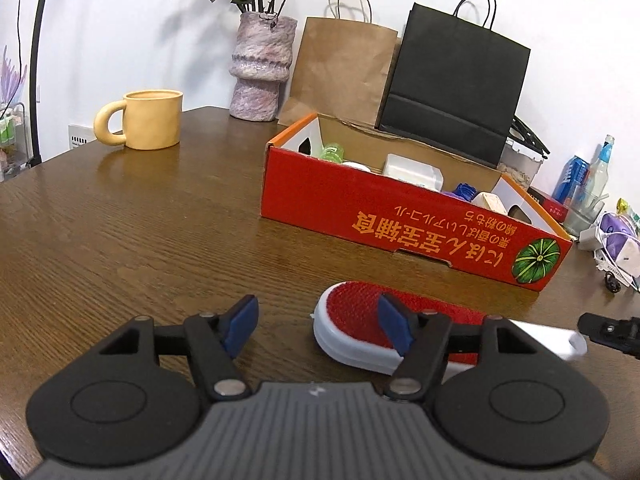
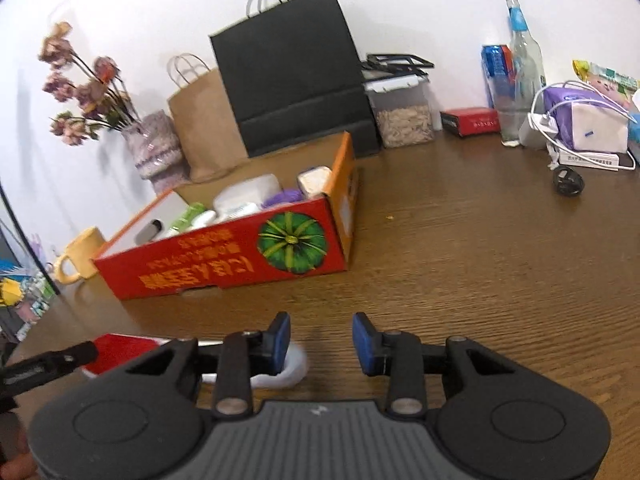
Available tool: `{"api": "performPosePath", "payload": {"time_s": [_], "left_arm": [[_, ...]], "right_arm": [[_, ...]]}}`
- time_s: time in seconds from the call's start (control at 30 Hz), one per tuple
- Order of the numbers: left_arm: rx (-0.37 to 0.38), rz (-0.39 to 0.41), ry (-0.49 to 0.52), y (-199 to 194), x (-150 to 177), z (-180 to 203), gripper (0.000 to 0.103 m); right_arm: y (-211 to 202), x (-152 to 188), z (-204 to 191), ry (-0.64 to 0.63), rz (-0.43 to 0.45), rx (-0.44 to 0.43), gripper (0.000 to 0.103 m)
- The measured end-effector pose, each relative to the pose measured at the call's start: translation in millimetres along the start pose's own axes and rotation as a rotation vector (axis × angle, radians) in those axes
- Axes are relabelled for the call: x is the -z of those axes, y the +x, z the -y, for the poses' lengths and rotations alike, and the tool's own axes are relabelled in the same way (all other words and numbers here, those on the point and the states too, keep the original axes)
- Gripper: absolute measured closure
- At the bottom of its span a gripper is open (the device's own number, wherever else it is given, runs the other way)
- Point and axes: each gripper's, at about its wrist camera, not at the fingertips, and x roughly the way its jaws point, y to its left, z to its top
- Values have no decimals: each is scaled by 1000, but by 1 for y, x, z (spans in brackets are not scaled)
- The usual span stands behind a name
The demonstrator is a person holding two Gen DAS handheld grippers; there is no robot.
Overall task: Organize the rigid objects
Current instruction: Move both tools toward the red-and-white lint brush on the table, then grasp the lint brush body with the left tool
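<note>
left gripper [image 1: 318, 322] open; red brush [image 1: 360, 320] under its right finger.

Two paper bags [image 1: 400, 76], one mug [image 1: 148, 120].

Both fisheye cameras sit just behind their own hand-held gripper, looking forward and down along its 2 fingers, low over the bench [image 1: 140, 220]. The left view has the red cardboard box [image 1: 400, 220] ahead to its right; the right view has it ahead-left. Both share the black paper bag [image 2: 292, 80].
</note>
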Motion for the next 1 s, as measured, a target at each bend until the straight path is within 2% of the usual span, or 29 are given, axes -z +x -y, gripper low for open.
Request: {"api": "performPosePath", "payload": {"time_s": [0.17,0.33,0.4,0.47,0.57,0.63,0.7,0.77,0.83,1.0], "left_arm": [[4,16,11,0,-1,2,35],[11,21,27,1,-1,3,36],[43,32,44,1,-2,4,47],[130,24,113,1,-1,10,51],[139,37,183,-3,2,16,52],[160,30,163,-4,1,11,58],[184,24,117,-11,1,2,68],[202,46,99,-23,4,-4,69],[197,111,134,-45,13,-7,70],[232,228,129,-110,38,-27,70]], "right_arm": [[7,11,-3,-9,-49,17,69],[8,13,-5,-10,-49,32,71],[9,13,-7,-15,-56,30,81],[10,13,-7,11,-61,15,86],[10,15,-5,35,-54,11,90],[8,17,-9,28,-49,24,90],[3,21,-16,12,-36,66,90],[-11,29,-24,-5,-1,97,90],[-32,40,-34,9,49,105,90],[-102,81,-71,-6,239,162,90]]}}
